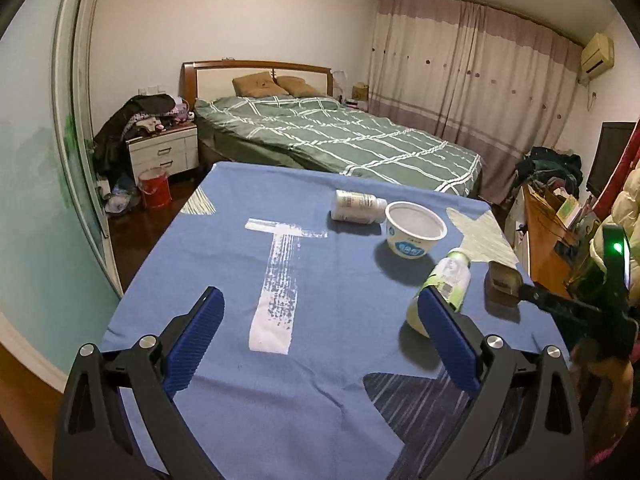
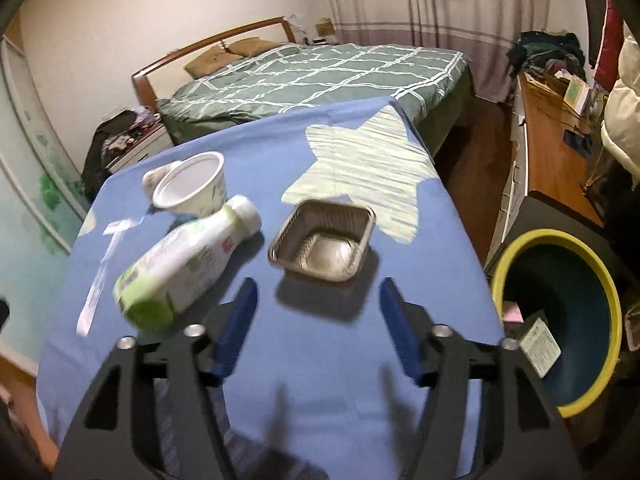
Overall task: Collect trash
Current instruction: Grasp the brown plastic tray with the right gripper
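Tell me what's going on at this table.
A person with a gripper in each hand is clearing trash off a blue-covered table. Both grippers are open and empty. The right gripper hovers just short of a small foil tray, with a yellow-rimmed bin to its right already holding a box. The left gripper is near a lying green-and-white bottle. A white cup and a small white bottle remain.

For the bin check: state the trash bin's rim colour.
Yellow rim on the trash bin, dark blue inside; clearest in the right wrist view.
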Available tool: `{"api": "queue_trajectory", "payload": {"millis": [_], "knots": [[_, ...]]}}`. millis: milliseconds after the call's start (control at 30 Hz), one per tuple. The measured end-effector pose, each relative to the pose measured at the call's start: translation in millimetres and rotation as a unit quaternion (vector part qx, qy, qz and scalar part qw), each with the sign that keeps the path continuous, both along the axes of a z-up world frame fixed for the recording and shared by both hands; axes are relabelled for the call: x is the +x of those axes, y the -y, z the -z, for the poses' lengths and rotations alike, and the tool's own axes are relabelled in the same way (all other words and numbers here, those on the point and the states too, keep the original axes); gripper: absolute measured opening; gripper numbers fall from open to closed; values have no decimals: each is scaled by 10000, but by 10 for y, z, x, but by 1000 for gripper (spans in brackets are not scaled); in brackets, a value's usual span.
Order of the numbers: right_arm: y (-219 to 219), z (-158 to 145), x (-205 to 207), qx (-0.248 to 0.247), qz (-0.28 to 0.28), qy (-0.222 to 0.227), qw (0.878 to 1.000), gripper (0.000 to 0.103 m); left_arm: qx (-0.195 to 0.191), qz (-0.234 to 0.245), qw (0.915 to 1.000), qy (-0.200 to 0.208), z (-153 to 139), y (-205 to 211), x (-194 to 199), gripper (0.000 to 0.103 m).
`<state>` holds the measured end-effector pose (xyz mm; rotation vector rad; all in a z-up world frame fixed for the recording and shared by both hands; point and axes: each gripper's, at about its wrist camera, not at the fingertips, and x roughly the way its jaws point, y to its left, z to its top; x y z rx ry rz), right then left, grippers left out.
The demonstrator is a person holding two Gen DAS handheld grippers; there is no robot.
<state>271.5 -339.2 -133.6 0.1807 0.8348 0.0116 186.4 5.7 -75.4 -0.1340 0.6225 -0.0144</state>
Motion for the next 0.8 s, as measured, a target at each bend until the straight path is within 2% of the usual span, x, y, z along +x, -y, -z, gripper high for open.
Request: {"api": "queue_trajectory", "payload": {"millis": [133, 200, 500, 533, 567, 600, 800], "knots": [[-90, 57, 263, -60, 171, -90, 9998, 75, -28, 66, 9999, -136, 123, -20, 162, 96], [-115, 99, 377, -193, 322, -159, 9992, 81, -22, 85, 9998, -195, 183, -32, 231, 96], [-123, 311, 658, -458, 681, -449, 9956, 82, -62, 159, 9992, -351, 360, -63, 400, 96], [-107, 328, 665, -483, 708, -444, 9953, 82, -69, 162, 9992, -371, 384, -62, 410, 96], [-95, 342, 671, -483, 718, -440, 9953, 76, -77, 169, 9991, -390, 400, -49, 415, 96], [-65, 360, 677, -446, 724, -456, 9953, 66, -82, 181, 9989, -419, 428, -31, 434, 96], [-23, 373, 651, -411, 658, -375, 9963, 65, -55, 228, 9986, -483, 491, 39, 485, 96]]}}
